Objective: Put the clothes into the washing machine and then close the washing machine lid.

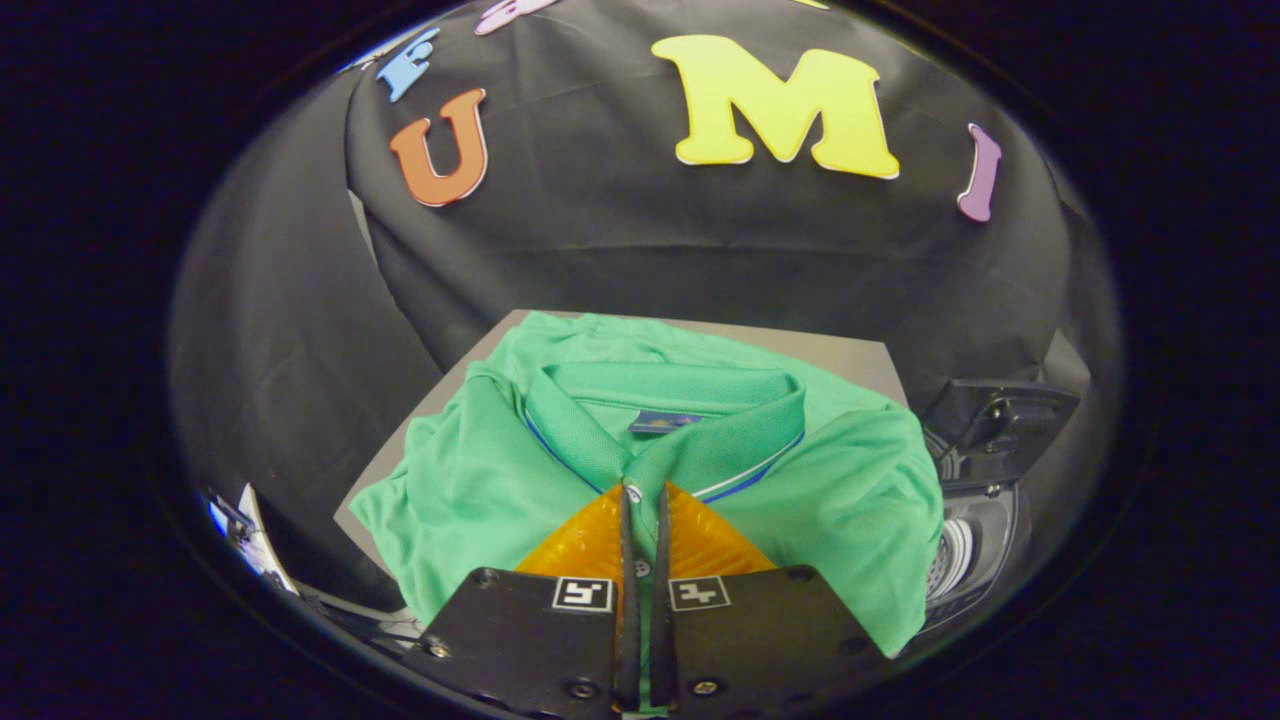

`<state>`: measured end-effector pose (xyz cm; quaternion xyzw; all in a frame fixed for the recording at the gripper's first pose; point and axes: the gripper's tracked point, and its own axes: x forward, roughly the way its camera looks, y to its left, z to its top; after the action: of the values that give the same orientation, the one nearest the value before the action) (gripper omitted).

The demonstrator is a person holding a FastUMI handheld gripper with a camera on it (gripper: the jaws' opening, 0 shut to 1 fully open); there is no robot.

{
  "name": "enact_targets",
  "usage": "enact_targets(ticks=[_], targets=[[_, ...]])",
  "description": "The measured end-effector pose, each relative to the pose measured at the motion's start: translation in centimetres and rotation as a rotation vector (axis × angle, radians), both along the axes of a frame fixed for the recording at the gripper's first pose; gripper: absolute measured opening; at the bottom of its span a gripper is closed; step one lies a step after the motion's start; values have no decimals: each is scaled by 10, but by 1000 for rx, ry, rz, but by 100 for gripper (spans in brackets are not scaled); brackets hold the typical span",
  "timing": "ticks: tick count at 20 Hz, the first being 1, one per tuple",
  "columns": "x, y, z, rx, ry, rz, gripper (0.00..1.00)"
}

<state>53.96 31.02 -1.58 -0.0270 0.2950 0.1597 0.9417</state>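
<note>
Green polo shirt (700, 440) lies folded, collar up, on a grey desk (850, 350); it covers most of the desk top and its near edge droops over the front; a small label sits inside the collar and a button shows at the placket. The gripper (640, 500) sits low over the shirt front, fingers (590, 545) drawn almost together with only a thin slit between them, the placket strip running into that slit; they look clenched on a pinch of the shirt's front fabric, though how much cloth is caught cannot be told. Washing machine (975, 530) stands just off the desk's right side, lid (1000, 415) raised, drum ribs visible through the opening; black cloth wall behind all.

Judgement: the step in hand is the grasp and lift of the shirt. To do it well, the pinch should take several layers rather than the top ply alone, else the shirt will unfold and trail; lift straight up until the hem clears the desk, then carry right, above the drum opening and clear of the raised lid, before letting go.
</note>
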Motion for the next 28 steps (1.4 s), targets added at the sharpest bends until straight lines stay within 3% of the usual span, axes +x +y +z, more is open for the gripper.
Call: enact_targets(ticks=[6,14,28], targets=[[-38,-15,20,66,-58,41,7],[-91,-51,96,146,-222,65,7],[-152,-162,248,231,-528,-32,7]])
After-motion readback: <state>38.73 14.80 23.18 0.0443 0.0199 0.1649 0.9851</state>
